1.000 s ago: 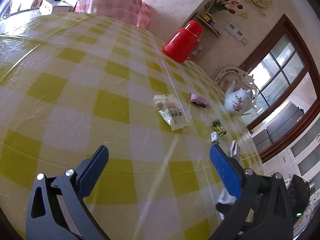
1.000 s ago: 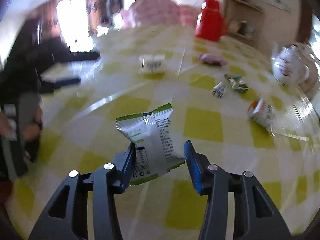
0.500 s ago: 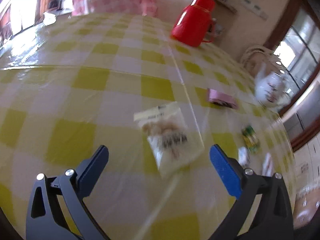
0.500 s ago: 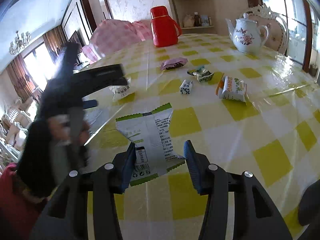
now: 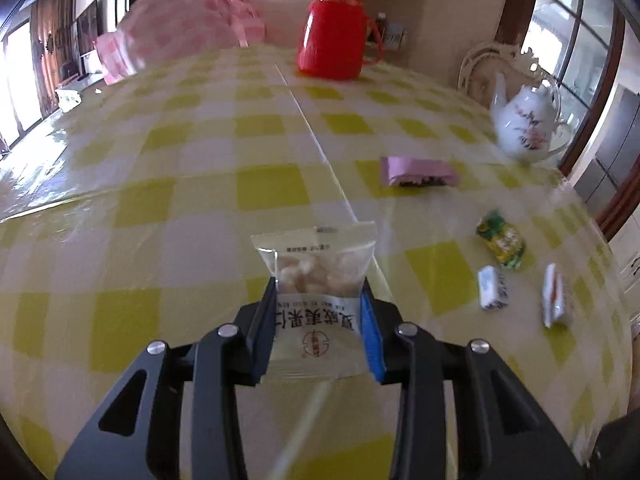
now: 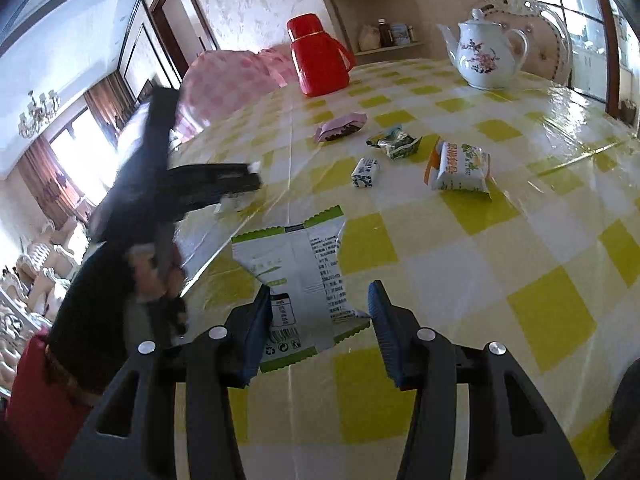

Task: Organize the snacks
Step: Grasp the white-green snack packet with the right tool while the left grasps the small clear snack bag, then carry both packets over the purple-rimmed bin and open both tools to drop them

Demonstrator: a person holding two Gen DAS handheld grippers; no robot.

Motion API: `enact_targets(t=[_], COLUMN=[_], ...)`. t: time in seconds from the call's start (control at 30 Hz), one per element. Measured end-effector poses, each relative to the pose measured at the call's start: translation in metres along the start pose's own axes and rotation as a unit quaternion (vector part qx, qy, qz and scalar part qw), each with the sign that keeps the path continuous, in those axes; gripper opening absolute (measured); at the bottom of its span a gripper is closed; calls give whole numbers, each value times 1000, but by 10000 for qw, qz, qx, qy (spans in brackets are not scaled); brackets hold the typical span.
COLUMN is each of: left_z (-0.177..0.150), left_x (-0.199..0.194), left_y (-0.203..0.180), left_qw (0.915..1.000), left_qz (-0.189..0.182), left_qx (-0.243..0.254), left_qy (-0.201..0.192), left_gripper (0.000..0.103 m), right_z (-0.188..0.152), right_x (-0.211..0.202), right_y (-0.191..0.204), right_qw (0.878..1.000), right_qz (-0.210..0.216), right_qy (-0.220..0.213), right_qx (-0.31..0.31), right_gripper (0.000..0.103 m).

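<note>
Snacks gathered for sorting: my left gripper [image 5: 318, 334] is closing on a clear nut packet [image 5: 316, 280]; my right gripper [image 6: 316, 326] clamps a green-edged packet [image 6: 298, 268].

Both views are lit by bright daylight from windows [image 6: 68, 152], which are blown out to white at the left. Glare is thrown across the glossy bench [image 6: 568, 120] (strongest along its far edges). Straight lines are bowed by the fisheye lens, and the corners are darkened. In the right wrist view the left tool [image 6: 208, 184] is smeared by motion blur.
</note>
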State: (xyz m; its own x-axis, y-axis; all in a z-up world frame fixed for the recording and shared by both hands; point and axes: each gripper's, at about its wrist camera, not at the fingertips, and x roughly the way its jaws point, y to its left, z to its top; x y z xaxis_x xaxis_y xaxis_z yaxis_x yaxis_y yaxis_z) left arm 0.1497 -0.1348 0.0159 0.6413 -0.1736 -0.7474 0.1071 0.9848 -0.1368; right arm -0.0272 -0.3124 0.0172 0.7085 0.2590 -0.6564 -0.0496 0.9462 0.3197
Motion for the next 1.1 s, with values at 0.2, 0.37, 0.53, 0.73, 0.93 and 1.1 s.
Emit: enact_targets(t=[0.2, 0.37, 0.53, 0.73, 0.93, 1.1], left_z=[-36, -78, -118, -161, -204, -230], left_x=[-68, -135, -185, -227, -276, -316], left_y=[17, 48, 63, 88, 103, 104], left_qw=[9980, 9892, 9836, 9796, 9738, 9735], left_qz=[-208, -408, -390, -429, -316, -314], left_qx=[-224, -642, -677, -848, -711, -345], left_qy=[-550, -1253, -1627, -1771, -2137, -2239], left_gripper=[38, 38, 38, 39, 39, 39], right_z=[3, 3, -18, -66, -101, -118], right_x=[0, -5, -29, -79, -117, -149], right_y=[-9, -12, 7, 59, 104, 138], right_qw=[9997, 9992, 9966, 9948, 9950, 9938], right_qz=[60, 99, 229, 133, -102, -87], right_qy=[-67, -245, -366, -766, -970, -1084], right_qx=[209, 292, 708, 663, 216, -229], right_gripper=[48, 48, 48, 48, 48, 48])
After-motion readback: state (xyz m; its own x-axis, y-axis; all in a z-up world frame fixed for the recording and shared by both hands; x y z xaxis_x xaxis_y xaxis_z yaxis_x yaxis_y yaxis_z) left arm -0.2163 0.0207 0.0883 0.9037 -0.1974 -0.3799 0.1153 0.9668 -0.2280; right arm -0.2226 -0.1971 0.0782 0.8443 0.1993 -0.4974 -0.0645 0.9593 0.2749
